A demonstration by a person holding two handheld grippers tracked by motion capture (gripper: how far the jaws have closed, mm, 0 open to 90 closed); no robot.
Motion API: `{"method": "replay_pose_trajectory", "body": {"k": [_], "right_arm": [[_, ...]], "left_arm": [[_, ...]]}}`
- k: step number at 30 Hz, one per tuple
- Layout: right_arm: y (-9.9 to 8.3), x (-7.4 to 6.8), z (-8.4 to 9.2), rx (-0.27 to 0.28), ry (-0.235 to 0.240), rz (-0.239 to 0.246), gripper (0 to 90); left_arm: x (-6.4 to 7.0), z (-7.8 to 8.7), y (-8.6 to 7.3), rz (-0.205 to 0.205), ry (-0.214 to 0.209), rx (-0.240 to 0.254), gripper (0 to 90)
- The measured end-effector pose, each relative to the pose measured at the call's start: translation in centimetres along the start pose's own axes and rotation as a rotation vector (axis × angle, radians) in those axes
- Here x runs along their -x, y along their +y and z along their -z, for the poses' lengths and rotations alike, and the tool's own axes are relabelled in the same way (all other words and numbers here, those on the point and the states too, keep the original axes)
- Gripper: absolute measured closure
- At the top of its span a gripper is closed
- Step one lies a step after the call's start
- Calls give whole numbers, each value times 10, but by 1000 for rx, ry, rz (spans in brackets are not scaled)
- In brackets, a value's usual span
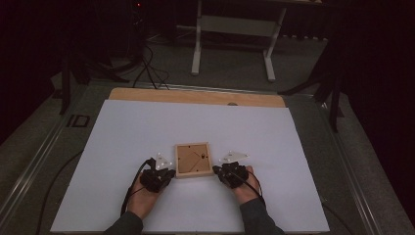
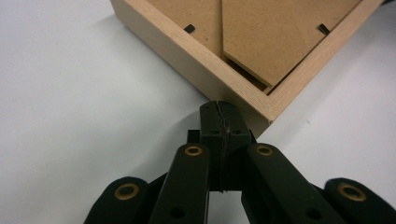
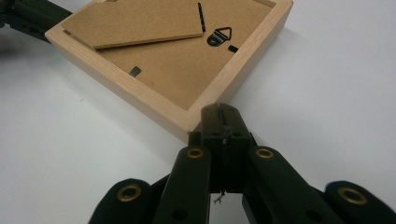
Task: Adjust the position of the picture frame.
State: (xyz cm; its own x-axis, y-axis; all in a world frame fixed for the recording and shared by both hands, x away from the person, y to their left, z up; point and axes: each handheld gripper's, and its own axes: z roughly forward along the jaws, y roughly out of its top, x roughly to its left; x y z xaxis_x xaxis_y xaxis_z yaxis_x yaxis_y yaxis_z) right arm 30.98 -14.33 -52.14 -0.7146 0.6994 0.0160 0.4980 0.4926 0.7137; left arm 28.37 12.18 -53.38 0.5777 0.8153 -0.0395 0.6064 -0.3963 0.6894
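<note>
A small wooden picture frame (image 1: 193, 159) lies face down on the white sheet, its brown backboard up. My left gripper (image 1: 170, 173) rests at the frame's near left corner, jaws shut with nothing between them. In the left gripper view the shut tips (image 2: 220, 116) meet the frame's corner (image 2: 261, 105). My right gripper (image 1: 216, 170) sits at the near right corner, also shut and empty. In the right gripper view its tips (image 3: 220, 119) touch the frame's corner (image 3: 184, 123); a metal hanger (image 3: 219, 36) and the folded stand (image 3: 135, 23) show on the backboard.
The white sheet (image 1: 147, 132) covers a wooden table whose bare edge (image 1: 195, 96) runs along the far side. A white table stand (image 1: 235, 29) and cables (image 1: 147, 68) are on the dark floor beyond. Both forearms enter from the bottom edge.
</note>
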Motion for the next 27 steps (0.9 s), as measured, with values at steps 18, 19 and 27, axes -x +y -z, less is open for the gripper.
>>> {"method": "replay_pose_trajectory", "body": {"k": [18,19,27], "right_arm": [[7,10,-11,27,-16,-44,897],[7,11,-11,29,-15,-46,897],[6,15,-10,31,-26,-57,897]], "left_arm": [[-16,-16,15,38,30,21,897],[-17,-17,15,39,29,21,897],[-12,-19,18,20,37,23,897]]}}
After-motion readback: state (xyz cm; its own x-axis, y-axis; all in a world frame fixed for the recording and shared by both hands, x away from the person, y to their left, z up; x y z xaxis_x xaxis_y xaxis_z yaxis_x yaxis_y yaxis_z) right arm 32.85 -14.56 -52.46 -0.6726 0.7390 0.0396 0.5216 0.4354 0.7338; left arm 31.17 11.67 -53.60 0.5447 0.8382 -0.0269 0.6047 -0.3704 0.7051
